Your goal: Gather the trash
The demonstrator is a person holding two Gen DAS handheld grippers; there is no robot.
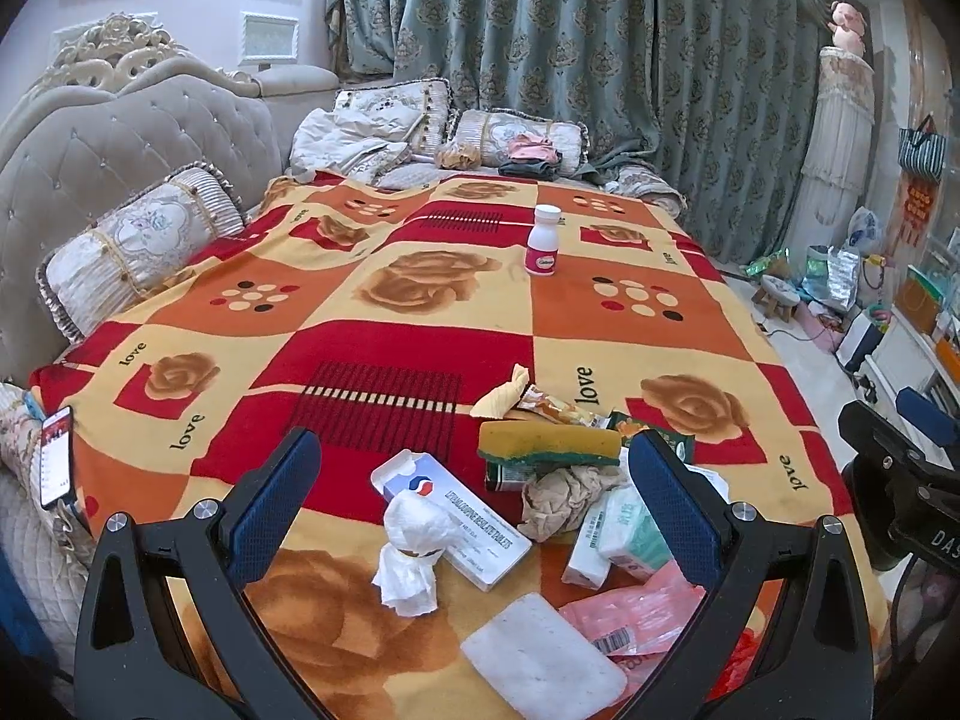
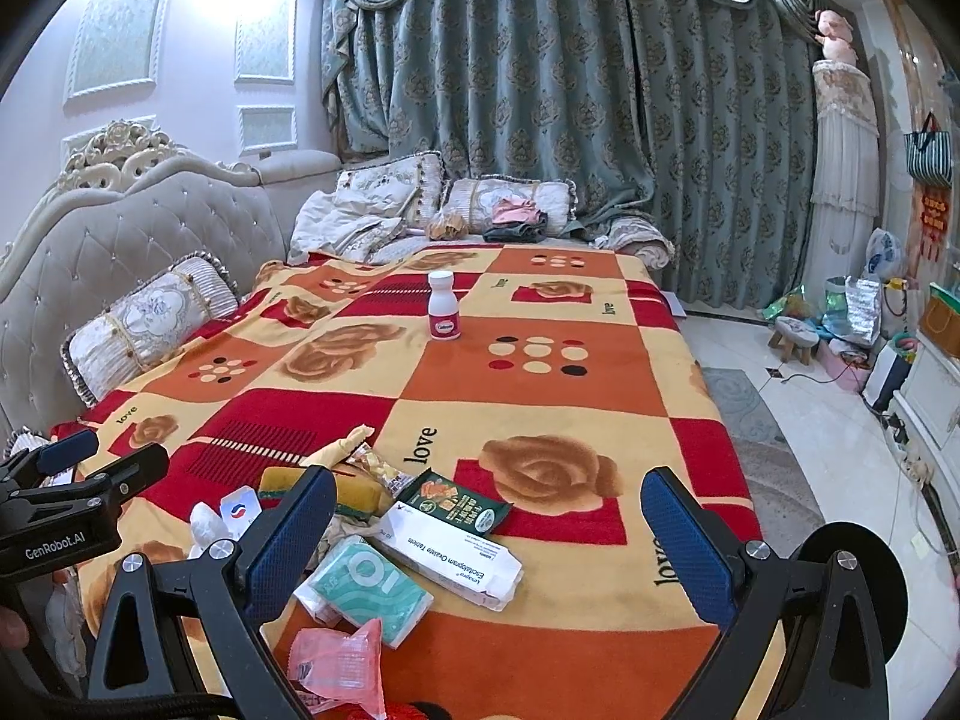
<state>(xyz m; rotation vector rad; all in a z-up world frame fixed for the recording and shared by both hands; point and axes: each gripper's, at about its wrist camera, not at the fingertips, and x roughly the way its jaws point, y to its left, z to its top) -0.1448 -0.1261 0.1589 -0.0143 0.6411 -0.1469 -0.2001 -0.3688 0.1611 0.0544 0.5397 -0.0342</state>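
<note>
Both grippers, left (image 1: pixel 474 501) and right (image 2: pixel 489 546), hang spread and empty. Trash pile (image 1: pixel 564 492) lies lower centre on blanket (image 1: pixel 420 336). Step: picking a first piece; next, descend and close.

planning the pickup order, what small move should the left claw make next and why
Probably ease the left claw down onto the twisted white tissue. Both claws are open and empty, and the tissue lies loose between the left one's fingers on the blanket, nearer than the crumpled brown paper.
</note>
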